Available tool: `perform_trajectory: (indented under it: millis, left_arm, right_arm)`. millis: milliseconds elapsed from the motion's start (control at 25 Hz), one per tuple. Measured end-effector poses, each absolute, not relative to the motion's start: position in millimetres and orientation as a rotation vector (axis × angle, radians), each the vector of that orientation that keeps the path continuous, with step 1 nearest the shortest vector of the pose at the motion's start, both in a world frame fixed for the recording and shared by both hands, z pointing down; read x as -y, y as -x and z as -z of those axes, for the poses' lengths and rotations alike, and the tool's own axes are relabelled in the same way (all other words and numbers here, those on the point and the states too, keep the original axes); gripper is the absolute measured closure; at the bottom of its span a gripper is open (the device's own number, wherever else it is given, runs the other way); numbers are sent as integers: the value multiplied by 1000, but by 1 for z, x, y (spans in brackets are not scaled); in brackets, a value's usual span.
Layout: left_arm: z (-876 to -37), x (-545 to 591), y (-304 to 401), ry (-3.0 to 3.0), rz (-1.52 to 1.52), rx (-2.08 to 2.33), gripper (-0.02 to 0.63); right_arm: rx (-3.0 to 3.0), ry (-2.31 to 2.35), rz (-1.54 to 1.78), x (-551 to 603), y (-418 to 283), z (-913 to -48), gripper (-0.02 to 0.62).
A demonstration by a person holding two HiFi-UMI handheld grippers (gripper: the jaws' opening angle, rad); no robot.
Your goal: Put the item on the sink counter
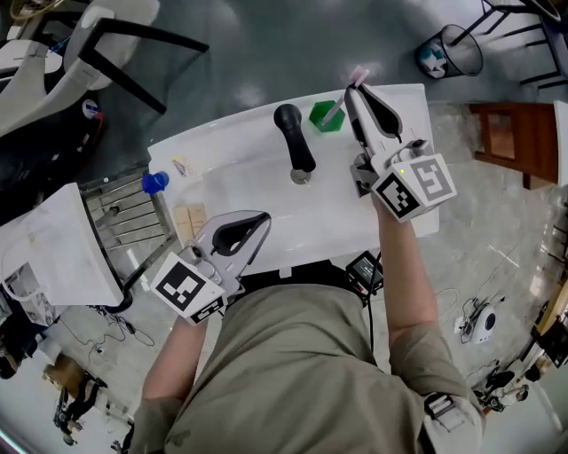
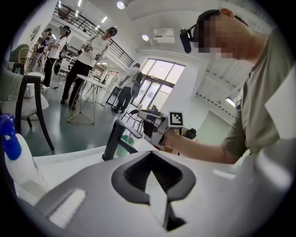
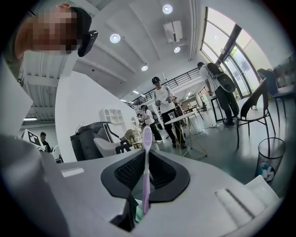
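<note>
purple toothbrush pinched between jaws

On the sink counter before me, the tap stands mid-back, the cup just right of it, and the bottle by the left edge.

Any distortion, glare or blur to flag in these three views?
Head view: fisheye bending at the edges; the sink counter is bright, nearly washed out. Left gripper view: dark round vignette, left claw soft up close. Right gripper view: glare from ceiling lights and windows, toothbrush in the right claw clear.
</note>
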State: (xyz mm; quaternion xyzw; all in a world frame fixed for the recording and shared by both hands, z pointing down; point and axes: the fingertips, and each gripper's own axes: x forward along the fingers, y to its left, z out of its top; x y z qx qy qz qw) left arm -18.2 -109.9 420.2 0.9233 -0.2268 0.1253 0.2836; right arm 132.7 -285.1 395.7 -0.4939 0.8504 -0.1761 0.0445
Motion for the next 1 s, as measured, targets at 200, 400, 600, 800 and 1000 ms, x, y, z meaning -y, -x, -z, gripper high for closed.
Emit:
perform_trajectory:
  millis: [200, 400, 600, 800, 1000]
  left_arm:
    - [-426, 110, 19, -2453, -337, 613, 600]
    - [-430, 108, 22, -2442, -333, 617, 600]
    - [-435, 108, 24, -2433, -331, 623, 600]
    - [-438, 106, 25, -2427, -331, 628, 600]
    - [-441, 106, 25, -2423, -332, 632, 600]
  right_arm:
    - [-2622, 1512, 534, 289, -130, -406, 557]
    - [-2647, 1513, 527, 290, -128, -417, 557]
    - [-2661, 1525, 545, 290, -126, -427, 557]
    - [-2663, 1519, 560, 289, -126, -437, 557]
    - [-2681, 1528, 556, 291, -127, -443, 557]
